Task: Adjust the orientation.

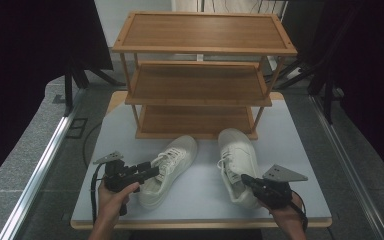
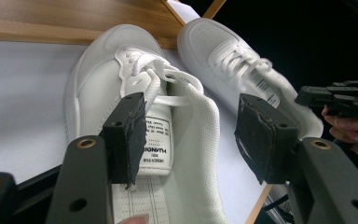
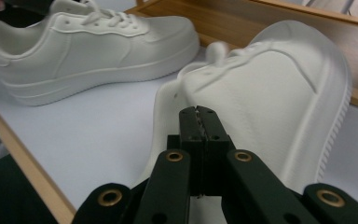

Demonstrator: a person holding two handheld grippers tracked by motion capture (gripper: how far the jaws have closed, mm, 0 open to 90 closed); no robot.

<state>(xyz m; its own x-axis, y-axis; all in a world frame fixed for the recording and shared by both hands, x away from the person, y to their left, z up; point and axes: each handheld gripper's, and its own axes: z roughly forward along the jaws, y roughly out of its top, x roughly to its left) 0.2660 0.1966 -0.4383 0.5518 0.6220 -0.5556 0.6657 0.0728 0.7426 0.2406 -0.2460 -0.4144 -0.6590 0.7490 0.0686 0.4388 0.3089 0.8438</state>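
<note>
In the high view a pale grey counter with a light wooden edge (image 1: 200, 200) fills the lower middle of the frame, and a three-tier brown wooden shoe rack (image 1: 200, 75) stands at its far side, in the upper centre. Two white lace-up sneakers lie on the counter in front of the rack's lowest shelf, toes toward it. The left white sneaker (image 1: 170, 167) sits just left of centre, angled with its heel toward the lower left; the right white sneaker (image 1: 237, 162) sits just right of centre, near the first but apart from it.

The left gripper (image 1: 152, 171), held in a hand (image 1: 114, 197) at the lower left, reaches the heel opening of the left sneaker. In the left gripper view its jaws stand wide open on either side of that shoe's (image 2: 135, 121) collar, one pad by the labelled tongue and the other outside the mesh wall; neither pad presses on it.

The right gripper (image 1: 246, 179), at the lower right, lies at the heel end of the right sneaker. In the right gripper view its jaws (image 3: 199, 123) are closed together with nothing between them, just before that shoe's (image 3: 270, 102) heel; whether they touch it is unclear
</note>
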